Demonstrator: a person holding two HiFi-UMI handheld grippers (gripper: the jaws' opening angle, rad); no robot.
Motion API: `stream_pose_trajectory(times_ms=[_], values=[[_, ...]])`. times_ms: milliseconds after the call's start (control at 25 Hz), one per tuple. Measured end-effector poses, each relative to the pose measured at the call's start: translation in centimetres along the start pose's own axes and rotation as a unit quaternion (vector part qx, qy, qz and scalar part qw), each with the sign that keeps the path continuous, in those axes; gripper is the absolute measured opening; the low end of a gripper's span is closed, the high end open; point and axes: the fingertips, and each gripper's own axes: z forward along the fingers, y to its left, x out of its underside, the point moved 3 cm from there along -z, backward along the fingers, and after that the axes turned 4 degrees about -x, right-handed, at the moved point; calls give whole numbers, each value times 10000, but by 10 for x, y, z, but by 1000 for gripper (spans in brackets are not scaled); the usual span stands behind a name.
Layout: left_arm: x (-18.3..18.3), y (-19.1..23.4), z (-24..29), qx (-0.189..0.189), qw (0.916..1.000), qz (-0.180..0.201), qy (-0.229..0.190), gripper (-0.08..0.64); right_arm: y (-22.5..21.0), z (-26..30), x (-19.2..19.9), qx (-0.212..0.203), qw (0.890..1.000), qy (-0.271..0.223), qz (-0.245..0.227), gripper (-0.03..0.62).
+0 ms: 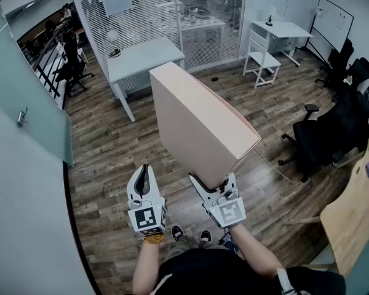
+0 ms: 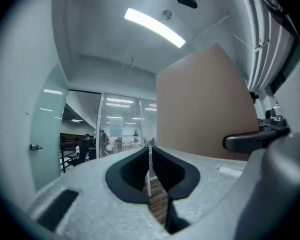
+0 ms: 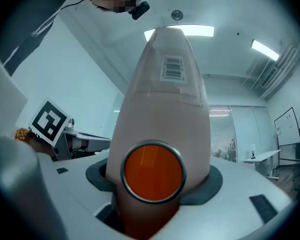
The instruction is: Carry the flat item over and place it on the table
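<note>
A large flat pale pink box point(image 1: 200, 118) stands on edge in the air in front of me, tilted away over the wooden floor. My right gripper point(image 1: 213, 185) is shut on its near lower edge. In the right gripper view the box point(image 3: 166, 104) fills the space between the jaws, with a barcode label point(image 3: 172, 67) on its narrow side and an orange metal-rimmed disc point(image 3: 152, 172) at the near end. My left gripper point(image 1: 144, 176) hangs left of the box, shut, holding nothing. The left gripper view shows its black pads point(image 2: 167, 176) together and the box point(image 2: 202, 104) to the right.
A white table point(image 1: 141, 57) stands ahead beyond the box, a smaller white desk point(image 1: 283, 28) with a shelf unit further right. Black office chairs point(image 1: 329, 131) and a wooden tabletop point(image 1: 350, 217) are at the right. A glass door point(image 1: 24, 103) is on the left.
</note>
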Motion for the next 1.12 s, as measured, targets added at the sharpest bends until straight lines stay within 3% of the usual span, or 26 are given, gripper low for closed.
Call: stream_pose_trajectory(times_ms=[200, 360, 680, 840, 960, 1120], values=[[1, 9, 9, 164, 9999, 21, 27, 34, 11, 16, -3, -65, 10000, 66, 34, 302], [3, 29, 15, 158, 9999, -19, 14, 34, 27, 32, -2, -302, 9990, -231, 252, 302], [16, 76, 47, 261, 9996, -42, -10, 34, 39, 85, 8, -137, 9995, -181, 204, 304], [33, 88, 55, 448, 9989, 87, 143, 34, 48, 98, 22, -18, 9997, -156, 202, 298], [29, 105, 67, 570, 9982, 197, 22, 34, 54, 121, 24, 112, 9994, -253, 199, 298], [44, 128, 81, 598, 9981, 78, 77, 34, 63, 151, 39, 189, 9994, -153, 228, 295]])
